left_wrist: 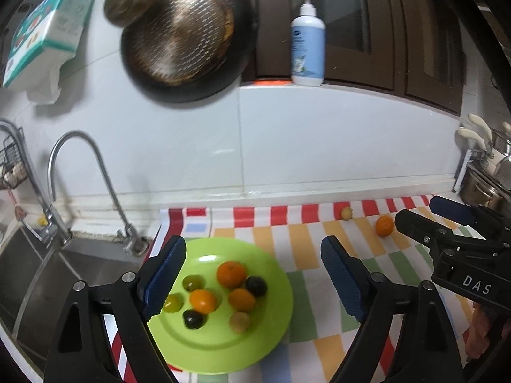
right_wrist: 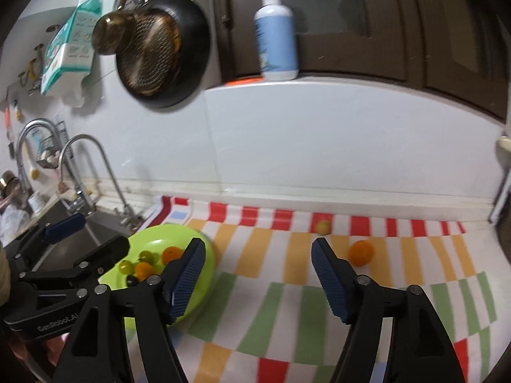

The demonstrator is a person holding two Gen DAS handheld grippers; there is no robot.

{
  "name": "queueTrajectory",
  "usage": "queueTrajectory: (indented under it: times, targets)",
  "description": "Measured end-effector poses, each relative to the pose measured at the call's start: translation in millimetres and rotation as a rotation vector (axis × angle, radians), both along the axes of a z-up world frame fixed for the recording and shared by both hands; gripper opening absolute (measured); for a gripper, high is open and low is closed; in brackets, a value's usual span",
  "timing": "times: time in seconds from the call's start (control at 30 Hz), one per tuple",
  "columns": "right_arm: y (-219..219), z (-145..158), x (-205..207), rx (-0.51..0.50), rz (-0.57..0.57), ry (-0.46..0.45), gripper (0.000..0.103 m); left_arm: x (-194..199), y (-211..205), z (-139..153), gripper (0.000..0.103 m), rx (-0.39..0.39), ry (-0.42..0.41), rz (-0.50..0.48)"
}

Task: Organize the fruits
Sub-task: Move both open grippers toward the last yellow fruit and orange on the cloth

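Hovering low over the near part of the bench, the left gripper [left_wrist: 252, 274] has its blue-padded fingers spread wide with nothing between them, just above a lime-green plate [left_wrist: 271, 319] that sits at the left end of the checked cloth [left_wrist: 306, 312], close to the sink [left_wrist: 38, 274]. On the plate lie three oranges [left_wrist: 231, 274], two dark fruits [left_wrist: 255, 286], two green ones [left_wrist: 192, 282] and a brownish one [left_wrist: 239, 320], bunched together near its middle.

To the right, the right gripper [right_wrist: 255, 274] is likewise wide apart and holds nothing, poised above the middle of the cloth. Beyond its fingers, toward the far right of the cloth, a lone orange [right_wrist: 361, 252] rests on a yellow stripe, and a small yellow fruit [right_wrist: 322, 226] lies just behind it on the red-striped far edge, the two near each other but apart, both well away from the plate.

Farther back, two curved taps [left_wrist: 83, 172] rise at the sink's far edge. On the wall hang a dark pan [left_wrist: 188, 38] and a tissue pack [left_wrist: 48, 28], and a pump bottle [left_wrist: 308, 41] stands on the ledge above.
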State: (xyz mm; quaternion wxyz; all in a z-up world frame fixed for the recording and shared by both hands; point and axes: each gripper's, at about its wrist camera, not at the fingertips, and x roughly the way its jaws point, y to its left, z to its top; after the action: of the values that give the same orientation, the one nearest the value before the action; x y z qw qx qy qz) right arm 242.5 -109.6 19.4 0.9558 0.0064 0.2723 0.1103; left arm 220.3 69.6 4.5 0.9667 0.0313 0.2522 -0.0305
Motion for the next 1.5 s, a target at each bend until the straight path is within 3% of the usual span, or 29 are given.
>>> queueTrajectory:
  times: [0.4, 0.8, 0.9, 1.1, 1.5]
  targets:
    - [-43.2, 13.6, -5.7, -0.014, -0.120, -0.033, 0.070, 19.8, -42.5, 21.0, 0.087, 0.058, -0.055, -0.120]
    - [-69.3, 5.6, 10.2, -0.100, -0.188, 0.006, 0.070, 59.3, -85.7, 13.6, 0.087, 0.119, -0.008, -0.337]
    - [-73.6, -0.1, 19.3, -0.128, -0.189, 0.036, 0.070, 74.4, -97.3, 6.9, 0.087, 0.142, 0.024, -0.412]
    - [-73.7, -20.3, 44.1, -0.227, -0.164, 0.096, 0.070, 108.2, -112.2, -12.8, 0.081, 0.166, 0.110, -0.475]
    - [-76.6, -71.8, 92.5, -0.192, -0.095, 0.206, 0.070, 163.1, -137.9, -63.3, 0.065, 0.201, 0.245, -0.502]
